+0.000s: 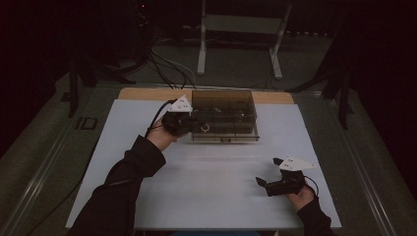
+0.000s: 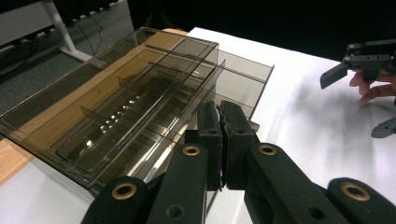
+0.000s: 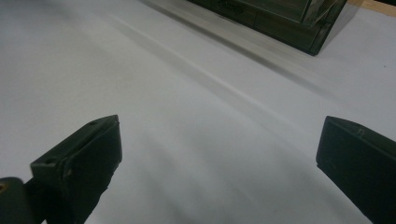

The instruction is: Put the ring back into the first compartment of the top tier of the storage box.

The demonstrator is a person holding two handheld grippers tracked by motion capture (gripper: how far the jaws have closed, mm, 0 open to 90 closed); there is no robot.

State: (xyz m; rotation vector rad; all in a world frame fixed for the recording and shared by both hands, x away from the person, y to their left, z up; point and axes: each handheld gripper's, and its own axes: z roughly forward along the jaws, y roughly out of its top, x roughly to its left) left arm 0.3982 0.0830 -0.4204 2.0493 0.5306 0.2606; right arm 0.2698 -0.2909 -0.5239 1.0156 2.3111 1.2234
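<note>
Box of smoky clear plastic sits at the far middle of the white table, its back edge just over the strip of bare wood behind. In the left gripper view I see it is a shallow organiser with a drawer divided into long compartments, and that drawer stands slightly proud of the shell on the near side.

My left gripper is against the box's left front corner. Its 2 jaws are pressed together, pads touching, at the edge of the drawer's front wall; whether a thin lip or tab is pinched between them I cannot tell from these pictures, since the pads hide it.

My right gripper rests low over the bare table near the right front, well apart from the box, jaws spread wide with nothing between them.

I judge the box to be light, stiff and slick. Thin hard plastic like this will skate on the smooth tabletop sooner than let its drawer slide, and it could crack or scuff under a hard pinch. The sensible hold is the drawer's front wall or its small handle, gripped square and gently, pulling straight along the runners. The free right gripper would do well braced against the shell so that the whole thing does not follow the pull.
</note>
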